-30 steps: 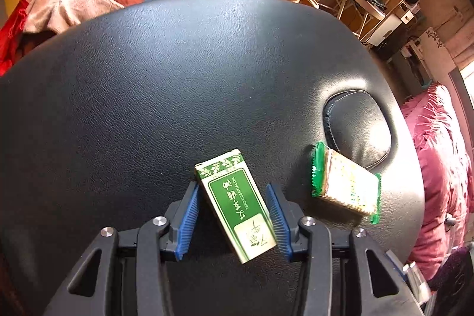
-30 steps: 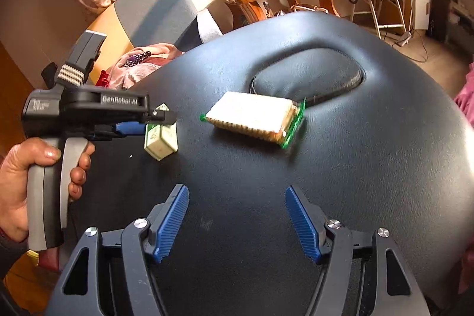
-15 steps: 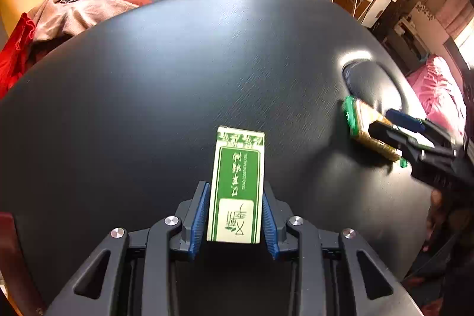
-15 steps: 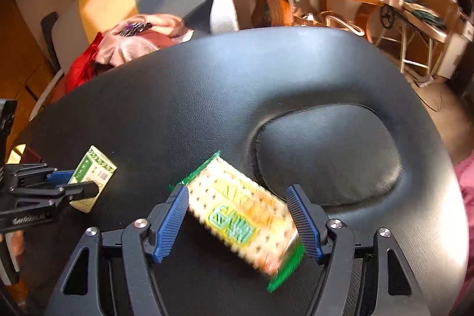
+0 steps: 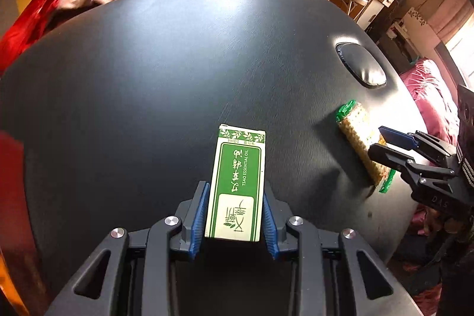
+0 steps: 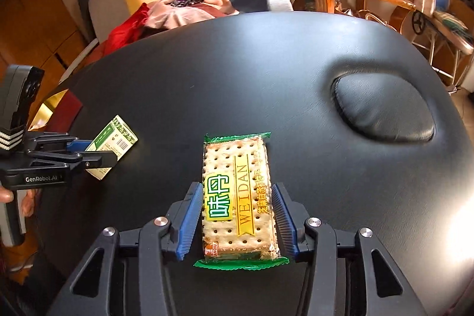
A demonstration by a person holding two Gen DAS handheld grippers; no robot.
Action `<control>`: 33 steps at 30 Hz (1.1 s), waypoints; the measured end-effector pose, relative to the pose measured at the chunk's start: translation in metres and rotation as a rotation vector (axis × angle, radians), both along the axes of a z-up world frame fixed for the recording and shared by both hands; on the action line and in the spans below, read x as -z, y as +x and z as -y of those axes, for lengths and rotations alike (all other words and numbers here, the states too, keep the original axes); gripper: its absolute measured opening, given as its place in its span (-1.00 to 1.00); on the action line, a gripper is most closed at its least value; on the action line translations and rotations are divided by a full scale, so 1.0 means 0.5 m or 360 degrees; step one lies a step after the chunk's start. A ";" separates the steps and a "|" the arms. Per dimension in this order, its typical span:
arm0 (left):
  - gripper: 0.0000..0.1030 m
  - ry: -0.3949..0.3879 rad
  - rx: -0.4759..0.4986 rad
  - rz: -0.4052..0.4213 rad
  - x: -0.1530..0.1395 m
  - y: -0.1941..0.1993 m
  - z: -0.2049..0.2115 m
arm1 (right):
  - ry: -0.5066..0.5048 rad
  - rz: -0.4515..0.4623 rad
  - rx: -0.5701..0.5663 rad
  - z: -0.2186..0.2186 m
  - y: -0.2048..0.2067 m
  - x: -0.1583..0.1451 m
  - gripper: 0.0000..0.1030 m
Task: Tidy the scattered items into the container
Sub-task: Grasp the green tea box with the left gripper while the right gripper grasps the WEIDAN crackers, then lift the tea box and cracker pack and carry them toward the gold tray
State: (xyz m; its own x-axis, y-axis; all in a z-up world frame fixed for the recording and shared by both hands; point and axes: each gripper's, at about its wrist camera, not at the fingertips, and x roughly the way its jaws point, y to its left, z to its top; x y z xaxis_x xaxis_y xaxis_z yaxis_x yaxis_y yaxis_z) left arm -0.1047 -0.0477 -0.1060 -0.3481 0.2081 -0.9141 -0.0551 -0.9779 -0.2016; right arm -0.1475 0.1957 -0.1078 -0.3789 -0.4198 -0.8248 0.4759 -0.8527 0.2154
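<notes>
Both grippers are seen closed on cargo: the left gripper (image 5: 234,215) is clamped on the green essential oil box (image 5: 237,185), its blue pads pressed flat against the two long sides near the printed end, while the right gripper (image 6: 237,215) is shut across the width of the cracker packet (image 6: 237,197), gripped by its long edges at the half nearer the camera. Each item appears to be taken across its narrow dimension because that is the span the jaws can bridge, and the far ends are left free, presumably for release into a container. The box is held with its long axis running straight ahead along the fingers, its leaf-patterned end pointing away over the black padded bed (image 5: 148,79). The packet is likewise aligned lengthwise with the fingers, label upward, its crimped green seam pointing forward toward the oval cushion (image 6: 385,111). Whether either item is lifted clear of the padding cannot be told. No container is visible in either view.
</notes>
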 end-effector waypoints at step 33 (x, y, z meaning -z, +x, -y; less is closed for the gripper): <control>-0.36 -0.0041 0.0041 -0.0168 -0.004 0.109 0.014 | 0.0282 -0.0116 0.0270 0.069 0.082 0.017 -0.02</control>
